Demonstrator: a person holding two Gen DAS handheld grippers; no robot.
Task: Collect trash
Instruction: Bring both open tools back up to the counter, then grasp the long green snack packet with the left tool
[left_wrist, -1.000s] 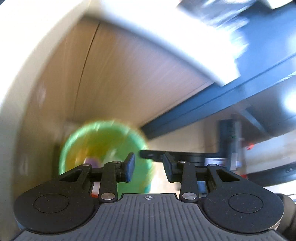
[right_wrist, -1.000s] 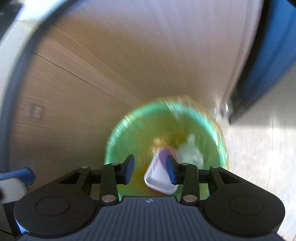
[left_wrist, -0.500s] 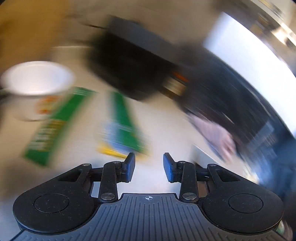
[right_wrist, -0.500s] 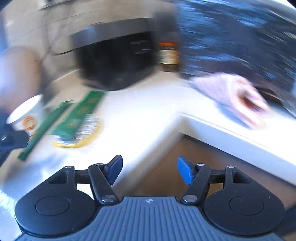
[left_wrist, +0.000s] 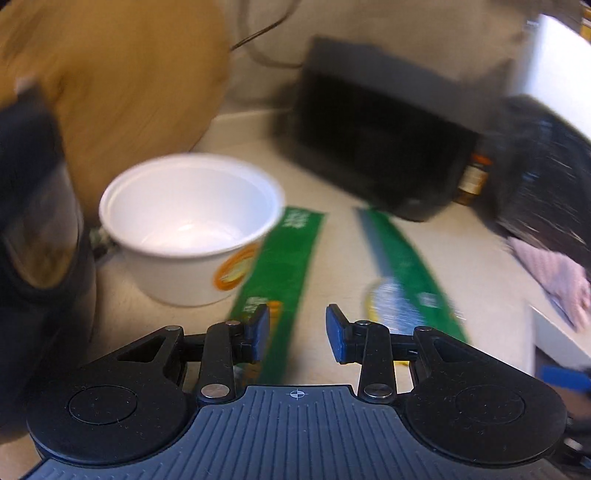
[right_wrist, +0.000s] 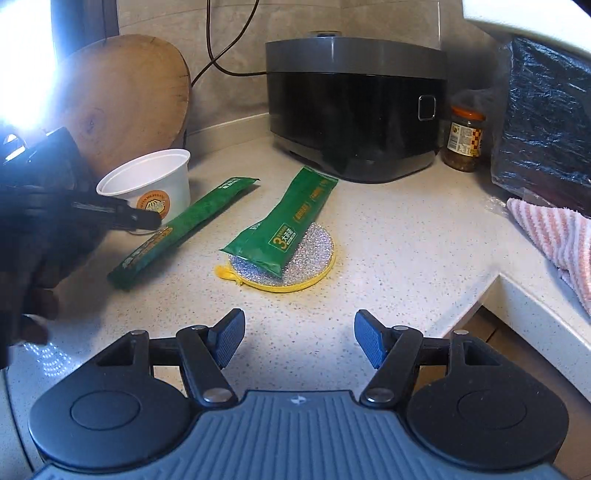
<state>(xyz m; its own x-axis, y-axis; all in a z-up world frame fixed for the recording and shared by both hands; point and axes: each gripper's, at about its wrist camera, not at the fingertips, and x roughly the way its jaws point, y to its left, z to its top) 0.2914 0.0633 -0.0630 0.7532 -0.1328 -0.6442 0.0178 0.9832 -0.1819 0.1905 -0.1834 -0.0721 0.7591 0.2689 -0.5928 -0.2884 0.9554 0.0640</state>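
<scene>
Three pieces of trash lie on the worktop (right_wrist: 388, 236) ahead of us: a white cup (right_wrist: 149, 182), a long green packet (right_wrist: 184, 230) just beside it, and a wider green packet (right_wrist: 291, 218) lying across a silver scrubbing pad (right_wrist: 314, 251) with a yellow rim. Our left gripper (left_wrist: 297, 332) hangs over the long packet, jaws apart with nothing between them, the cup just ahead and to its left. Our right gripper (right_wrist: 299, 338) has jaws that have just been opening; they now stand wide and bare, with the wider packet straight ahead and well clear of the fingertips.

We see a few ways this could go wrong. That wider packet rests on the pad, so a low pinch could drag the pad along with it, and the pad is probably not trash. The long packet lies flat and thin; the left jaws could skid over it and shove it into the cup, which looks light enough to tip. Both grippers sit close together over the same patch, so they may knock each other if we reach at once. Farther off, beyond both packets, stand a black cooker (right_wrist: 354, 107), a jar (right_wrist: 463, 138) and a striped cloth (right_wrist: 550, 236) to our right; none should be swept up.
</scene>
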